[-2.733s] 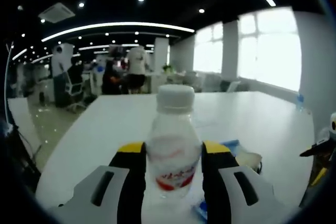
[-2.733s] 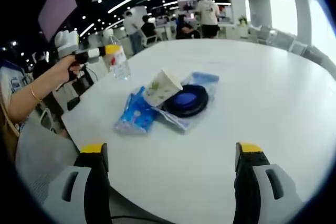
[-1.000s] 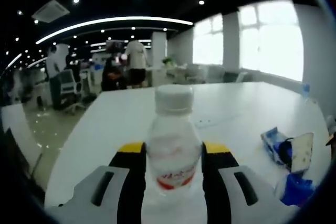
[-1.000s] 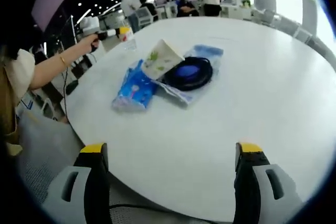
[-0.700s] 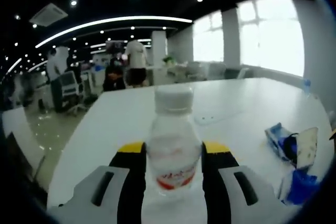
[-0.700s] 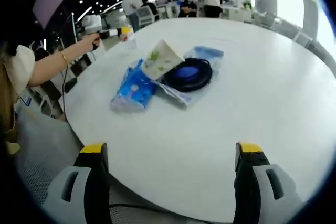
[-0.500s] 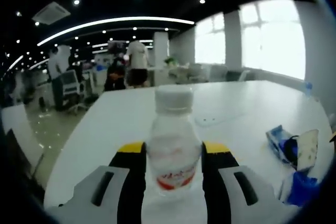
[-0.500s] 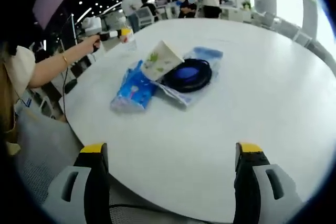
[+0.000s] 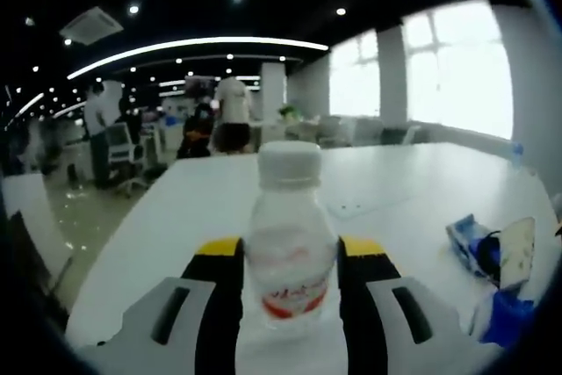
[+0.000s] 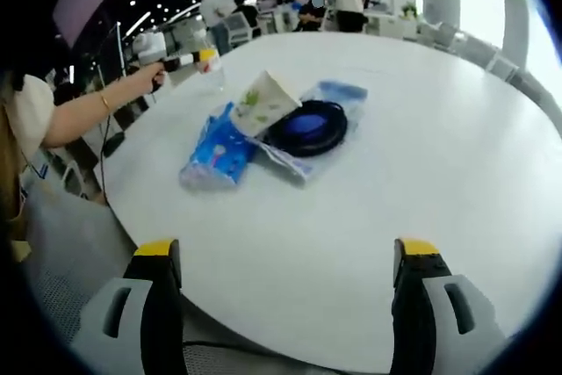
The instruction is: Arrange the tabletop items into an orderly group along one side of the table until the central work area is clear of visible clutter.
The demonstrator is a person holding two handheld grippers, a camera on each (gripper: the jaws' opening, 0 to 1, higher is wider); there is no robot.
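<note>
In the left gripper view, your left gripper [image 9: 290, 283] holds the bottle [image 9: 290, 239] upright between its jaws, above the table [image 9: 413, 195] near its edge. In the right gripper view, your right gripper [image 10: 287, 300] is wide and holds nothing. The cup [image 10: 262, 102], the blue packet [image 10: 213, 152] and the bowl [image 10: 306, 128] lie heaped together in the middle, so I judge most of the tidying is not yet done.

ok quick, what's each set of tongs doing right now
Left tongs: shut on the clear bottle.
Right tongs: open, holding nothing, above the near edge of the white table.
</note>
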